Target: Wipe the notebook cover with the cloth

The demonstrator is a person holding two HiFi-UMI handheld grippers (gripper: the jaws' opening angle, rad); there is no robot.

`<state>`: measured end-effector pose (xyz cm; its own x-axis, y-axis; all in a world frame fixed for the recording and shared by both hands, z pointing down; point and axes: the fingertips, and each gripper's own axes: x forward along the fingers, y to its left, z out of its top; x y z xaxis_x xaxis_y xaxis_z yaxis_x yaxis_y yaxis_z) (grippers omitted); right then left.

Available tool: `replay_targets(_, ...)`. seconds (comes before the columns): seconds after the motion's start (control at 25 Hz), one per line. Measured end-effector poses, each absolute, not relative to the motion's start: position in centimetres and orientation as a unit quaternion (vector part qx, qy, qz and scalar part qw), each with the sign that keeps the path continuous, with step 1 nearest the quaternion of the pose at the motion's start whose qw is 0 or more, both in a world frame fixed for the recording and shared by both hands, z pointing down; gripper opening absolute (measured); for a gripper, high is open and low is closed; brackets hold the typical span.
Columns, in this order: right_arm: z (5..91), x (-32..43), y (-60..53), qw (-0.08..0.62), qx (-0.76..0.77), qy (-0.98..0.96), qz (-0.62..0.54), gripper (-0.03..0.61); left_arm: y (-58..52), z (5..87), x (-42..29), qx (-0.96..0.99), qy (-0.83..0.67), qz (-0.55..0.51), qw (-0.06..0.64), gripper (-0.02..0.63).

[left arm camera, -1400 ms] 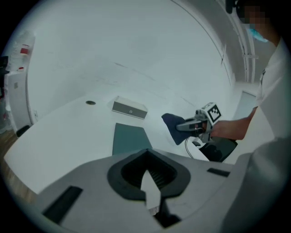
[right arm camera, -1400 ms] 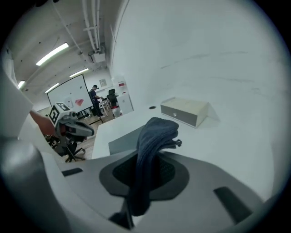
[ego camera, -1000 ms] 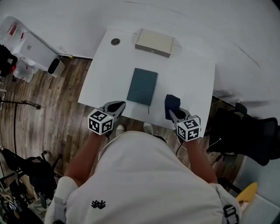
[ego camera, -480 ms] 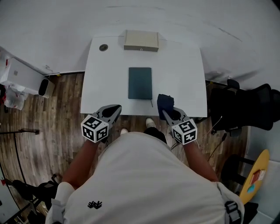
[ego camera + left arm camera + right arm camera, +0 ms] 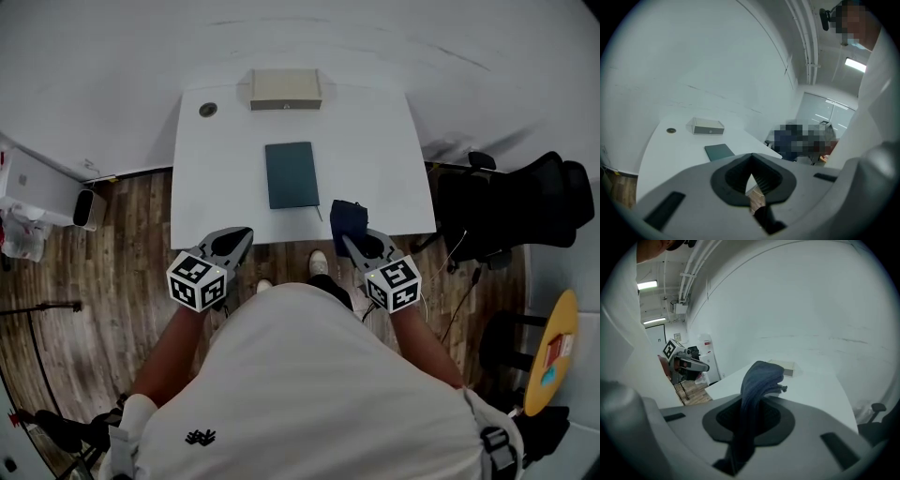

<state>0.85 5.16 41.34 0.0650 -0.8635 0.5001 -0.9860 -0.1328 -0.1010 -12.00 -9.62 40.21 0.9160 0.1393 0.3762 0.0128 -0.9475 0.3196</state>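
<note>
The dark teal notebook [image 5: 291,174] lies flat at the middle of the white table [image 5: 375,141]; it also shows in the left gripper view as the notebook [image 5: 719,151]. My right gripper [image 5: 343,236] is shut on a dark blue cloth [image 5: 347,217] at the table's front edge, just right of and nearer than the notebook. In the right gripper view the cloth [image 5: 758,383] stands up from between the jaws of the right gripper [image 5: 749,404]. My left gripper [image 5: 246,232] hangs off the front edge, left of the notebook, shut and holding nothing. The left gripper [image 5: 751,160] has its jaws together.
A flat beige box [image 5: 285,89] sits at the table's far edge, with a small round disc [image 5: 207,110] at the far left corner. A black office chair [image 5: 525,211] stands right of the table. Wooden floor [image 5: 112,216] lies to the left.
The head view has swung, so the table now sits squarer and farther left in it. Both grippers stay by the front edge, the cloth still in the right one.
</note>
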Motion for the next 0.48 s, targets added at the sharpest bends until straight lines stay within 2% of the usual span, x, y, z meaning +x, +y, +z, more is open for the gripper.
replay_targets(0.48,41.7,-1.7,5.1,0.141,0.71,-0.653,0.222,0.043,-8.9,40.8,-14.5,0.966,0.03,0.197,0.164,0.006)
